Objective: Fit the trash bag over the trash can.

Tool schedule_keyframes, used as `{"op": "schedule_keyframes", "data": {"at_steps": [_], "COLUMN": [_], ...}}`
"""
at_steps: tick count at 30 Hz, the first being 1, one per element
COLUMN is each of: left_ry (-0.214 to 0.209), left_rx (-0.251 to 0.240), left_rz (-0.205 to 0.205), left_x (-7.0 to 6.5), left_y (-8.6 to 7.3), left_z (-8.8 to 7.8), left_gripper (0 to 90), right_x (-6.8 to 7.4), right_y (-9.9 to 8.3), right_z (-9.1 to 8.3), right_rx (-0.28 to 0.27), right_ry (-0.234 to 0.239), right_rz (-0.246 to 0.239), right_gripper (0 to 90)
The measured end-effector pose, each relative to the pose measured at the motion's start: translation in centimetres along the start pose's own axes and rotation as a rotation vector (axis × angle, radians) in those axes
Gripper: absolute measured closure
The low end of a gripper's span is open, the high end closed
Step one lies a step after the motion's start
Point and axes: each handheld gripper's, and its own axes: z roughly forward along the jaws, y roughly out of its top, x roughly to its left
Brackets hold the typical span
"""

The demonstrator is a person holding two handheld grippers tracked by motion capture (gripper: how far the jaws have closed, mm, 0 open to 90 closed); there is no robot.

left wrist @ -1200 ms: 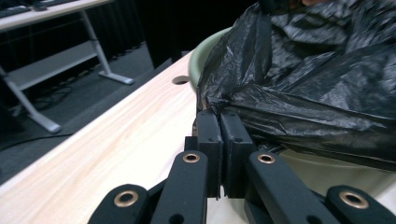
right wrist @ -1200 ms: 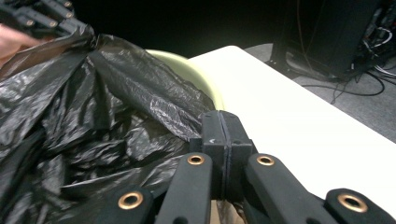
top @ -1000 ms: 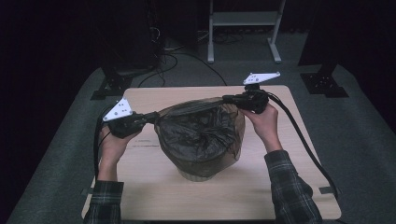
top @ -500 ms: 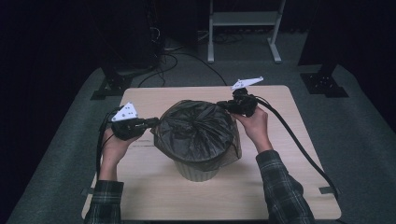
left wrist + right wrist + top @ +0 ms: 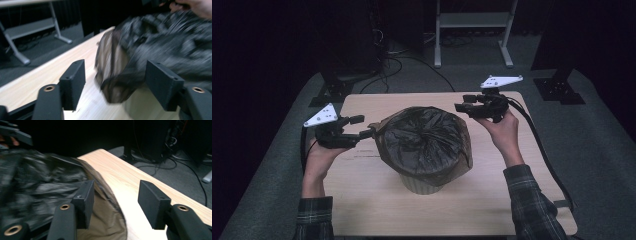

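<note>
Bin (image 5: 424,184) stands near the middle of the wooden table (image 5: 492,210), a little toward the near edge. A black bin bag (image 5: 422,140) is draped over its mouth, the plastic spilling down over the rim on all sides.

Left gripper (image 5: 362,127) sits by the left side of the bag. I see its jaws apart; they have just been opening. In the left gripper view a flap of the bag's edge (image 5: 112,75) hangs in the gap between the jaws (image 5: 117,82), and the pads do not press on it. That view is blurred, so I cannot tell if the film brushes a pad.

Right gripper (image 5: 463,102) is up by the far right side of the bag, near the table's far edge. Its jaws have also just been opening and stand apart. In the right gripper view (image 5: 116,207) the bag's rim (image 5: 100,192) lies against the left jaw's outer side, bare table between the pads.
</note>
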Motion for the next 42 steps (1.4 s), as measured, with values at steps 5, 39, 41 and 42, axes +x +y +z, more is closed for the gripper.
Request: {"op": "schedule_keyframes", "data": {"at_steps": [5,39,41,42], "left_ry": [-0.04,-0.224,-0.214,-0.214], "left_rx": [-0.025,0.124,0.126,0.126], "left_rz": [0.041,0.183,0.185,0.185], "left_x": [-1.5,-5.8,-5.6,-5.6], "left_y": [1.7,3.4,3.4,3.4], "left_z": [0.2,6.4,5.9,5.9], "left_gripper": [26.5,89.2,89.3,89.4], "right_x": [1.9,7.6,7.5,7.4], "right_y": [0.1,-0.1,-0.1,-0.2], "right_z": [-1.9,1.7,1.2,1.0], "right_rx": [-0.02,0.158,0.155,0.15], "right_ry": [0.061,0.259,0.248,0.245], "right_rz": [-0.034,-0.201,-0.206,-0.203], "right_gripper": [42.4,89.4,89.4,89.5]}}
